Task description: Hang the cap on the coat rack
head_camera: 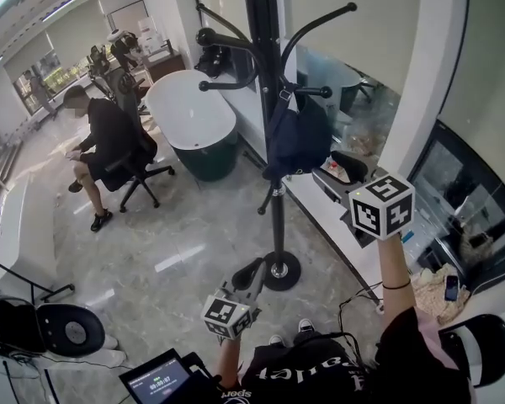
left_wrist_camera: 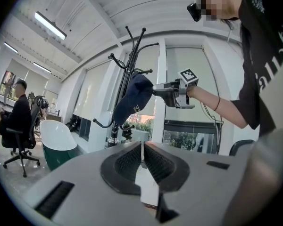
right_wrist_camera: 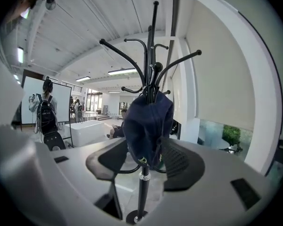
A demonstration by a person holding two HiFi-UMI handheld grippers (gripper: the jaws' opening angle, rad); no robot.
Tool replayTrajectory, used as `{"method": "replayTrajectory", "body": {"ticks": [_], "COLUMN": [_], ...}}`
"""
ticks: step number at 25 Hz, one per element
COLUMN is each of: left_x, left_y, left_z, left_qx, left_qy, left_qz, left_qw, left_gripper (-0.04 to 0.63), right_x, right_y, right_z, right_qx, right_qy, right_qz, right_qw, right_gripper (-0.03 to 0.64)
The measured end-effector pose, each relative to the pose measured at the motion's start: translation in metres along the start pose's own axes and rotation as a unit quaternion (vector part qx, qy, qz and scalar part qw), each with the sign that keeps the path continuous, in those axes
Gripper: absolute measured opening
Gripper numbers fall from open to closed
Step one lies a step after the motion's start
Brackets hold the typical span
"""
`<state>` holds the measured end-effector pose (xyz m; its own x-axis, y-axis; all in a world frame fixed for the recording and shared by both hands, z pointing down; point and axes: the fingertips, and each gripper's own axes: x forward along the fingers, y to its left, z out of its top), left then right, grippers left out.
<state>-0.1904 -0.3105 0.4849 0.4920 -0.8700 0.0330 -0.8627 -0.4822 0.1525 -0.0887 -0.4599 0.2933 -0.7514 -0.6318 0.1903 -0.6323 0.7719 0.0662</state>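
The dark blue cap [head_camera: 296, 137] hangs from an arm of the black coat rack [head_camera: 268, 66], its brim pointing down. My right gripper [head_camera: 343, 168] is raised just to the right of the cap. In the right gripper view its jaws stand open on either side of the cap's [right_wrist_camera: 148, 121] lower edge, and the pads do not press on it. The left gripper view shows the right gripper's tip right at the cap [left_wrist_camera: 134, 98]. My left gripper [head_camera: 251, 274] is held low near the rack's base [head_camera: 279, 269], shut and empty [left_wrist_camera: 142, 152].
A white and green tub [head_camera: 194, 124] stands behind the rack. A person sits on an office chair [head_camera: 130, 168] at the left. A window ledge [head_camera: 337, 217] with clutter runs along the right. A dark round chair [head_camera: 67, 331] and a tablet [head_camera: 158, 379] sit near my feet.
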Motion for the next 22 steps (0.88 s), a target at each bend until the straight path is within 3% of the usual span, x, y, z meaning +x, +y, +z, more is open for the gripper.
{"method": "replayTrajectory", "body": {"ticks": [7, 17, 22], "left_x": [-0.026, -0.048, -0.051], "left_y": [-0.023, -0.043, -0.068], "left_z": [-0.013, -0.020, -0.014], "left_qx": [0.000, 0.010, 0.020], "left_qy": [0.014, 0.015, 0.002], "left_qz": [-0.019, -0.009, 0.016], "left_qw": [0.9997, 0.9998, 0.9997], "left_gripper": [0.006, 0.006, 0.006], "right_x": [-0.036, -0.055, -0.082], "right_y": [0.036, 0.120, 0.148], "right_z": [-0.046, -0.118, -0.144], "right_qx": [0.053, 0.107, 0.133], "right_qy": [-0.010, 0.019, 0.023], "right_qz": [-0.020, 0.043, 0.079], "right_qw": [0.998, 0.993, 0.988], "right_gripper": [0.219, 0.204, 0.044]}}
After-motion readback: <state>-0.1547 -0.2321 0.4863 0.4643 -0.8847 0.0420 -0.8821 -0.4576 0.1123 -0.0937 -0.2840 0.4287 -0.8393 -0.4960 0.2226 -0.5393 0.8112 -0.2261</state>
